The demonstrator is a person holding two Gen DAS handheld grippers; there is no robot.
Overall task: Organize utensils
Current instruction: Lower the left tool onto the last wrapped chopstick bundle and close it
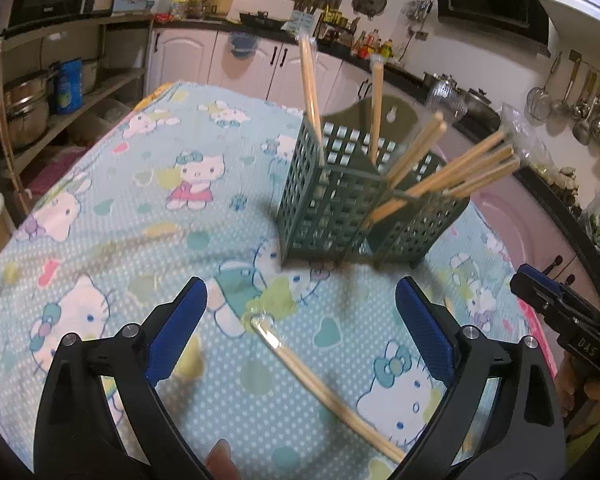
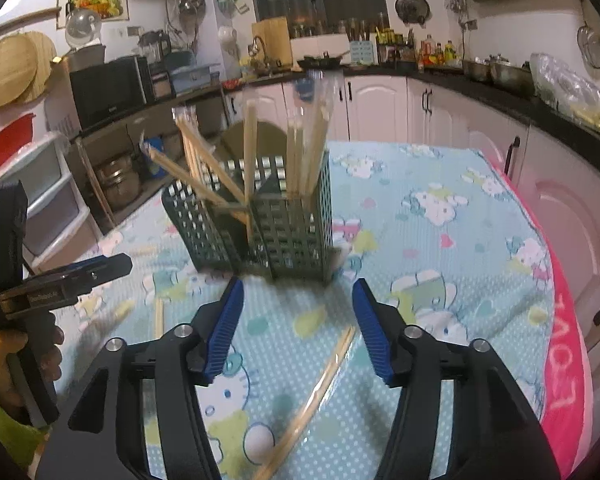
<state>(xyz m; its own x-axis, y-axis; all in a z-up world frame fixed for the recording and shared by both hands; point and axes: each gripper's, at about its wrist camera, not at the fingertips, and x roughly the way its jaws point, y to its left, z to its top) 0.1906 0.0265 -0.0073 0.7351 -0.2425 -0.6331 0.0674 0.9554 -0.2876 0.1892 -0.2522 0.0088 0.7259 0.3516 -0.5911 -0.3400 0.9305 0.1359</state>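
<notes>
Chopsticks [image 1: 324, 392] in a clear wrapper lie on the tablecloth [image 1: 148, 208] directly beneath the left gripper [image 1: 302, 332], running from between its blue pads back toward its right finger. In the right wrist view the same pair [image 2: 320, 384] lies under the right gripper [image 2: 298, 332], angled between its pads. They look light, thin and stiff, and the slick wrapper may slide, so a hold near the middle, across their length, seems safest. Ahead of both grippers stands the green lattice holder [image 1: 340, 208], already bristling with chopsticks leaning in its compartments; more loose sticks [image 2: 159, 318] lie to the right gripper's left. Both grippers hover low over the cloth, tilted forward and down, jaws spread wide and holding nothing. Each shows at the edge of the other's view, close alongside.
</notes>
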